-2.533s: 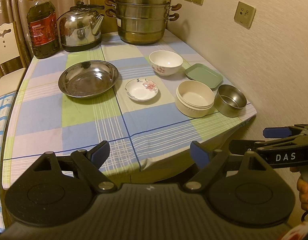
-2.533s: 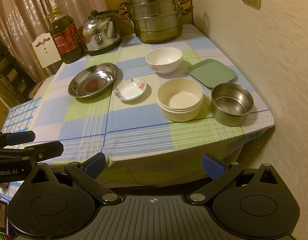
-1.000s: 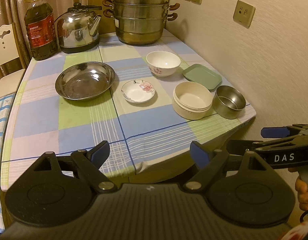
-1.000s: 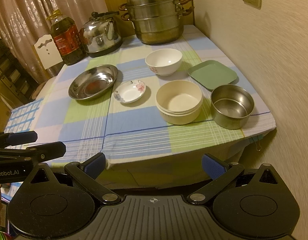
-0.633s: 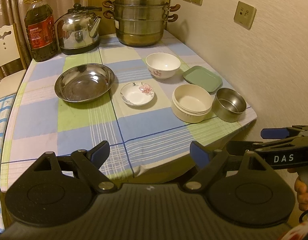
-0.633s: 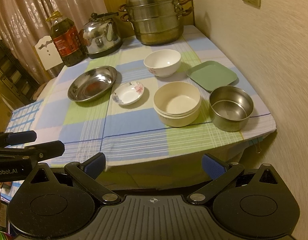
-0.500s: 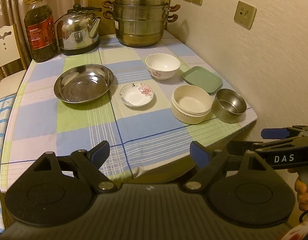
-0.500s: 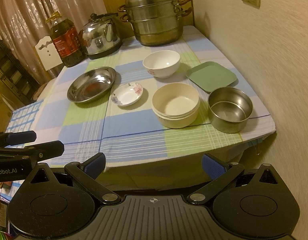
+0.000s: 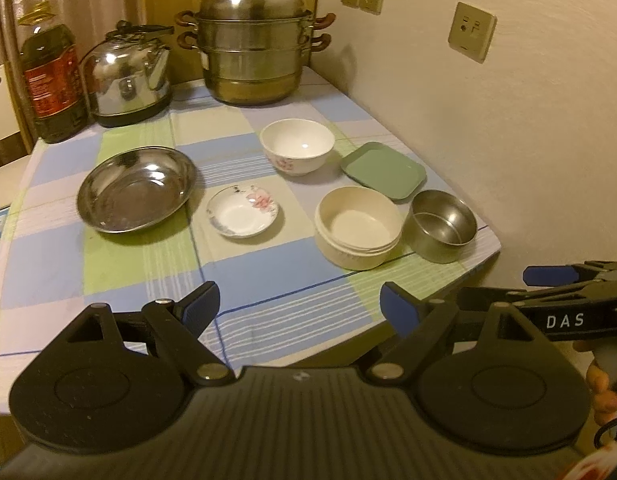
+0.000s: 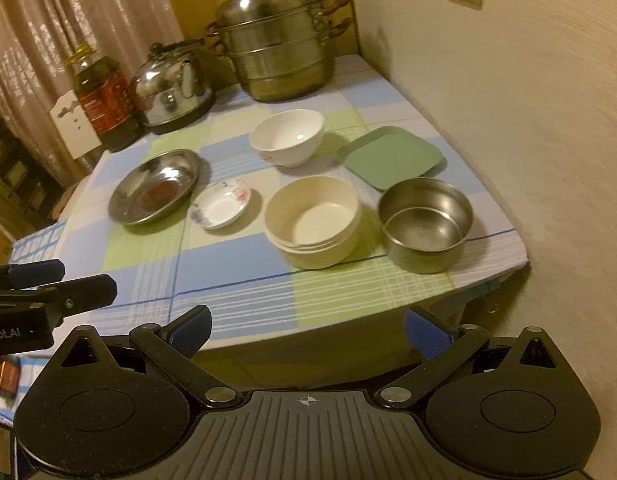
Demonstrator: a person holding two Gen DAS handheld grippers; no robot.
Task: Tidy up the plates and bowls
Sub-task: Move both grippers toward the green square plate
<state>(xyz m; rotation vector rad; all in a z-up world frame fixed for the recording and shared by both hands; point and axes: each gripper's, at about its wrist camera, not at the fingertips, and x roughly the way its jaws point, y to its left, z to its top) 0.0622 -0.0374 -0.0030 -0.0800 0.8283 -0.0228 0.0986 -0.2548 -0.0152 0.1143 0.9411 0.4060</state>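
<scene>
Left gripper (image 9: pixel 298 308) is hanging over the near edge of the table (image 9: pixel 268 304), jaws spread wide, gripping nothing. Right gripper (image 10: pixel 308 330) is hovering just off the table's near edge, jaws likewise spread wide and empty; in the left wrist view its side is showing at far right with fingers of the person's hand (image 9: pixel 600 388) behind it.

All dishes are sitting on the checked tablecloth, well ahead of both grippers:
- steel dish (image 9: pixel 135 194), far left
- small flowered saucer (image 9: pixel 242 216), just right of the steel dish, apart from it
- white bowl (image 9: pixel 297 151), behind the saucer
- cream bowl (image 9: pixel 358 232), near the front edge, right of the saucer
- steel bowl (image 9: pixel 442 225), just beside the cream bowl, at the table's right corner
- green square plate (image 9: pixel 383 170), behind those two, near the wall

At the back: oil bottle (image 9: pixel 52 80), kettle (image 9: pixel 128 76), lidded steamer pot (image 9: pixel 254 40).
</scene>
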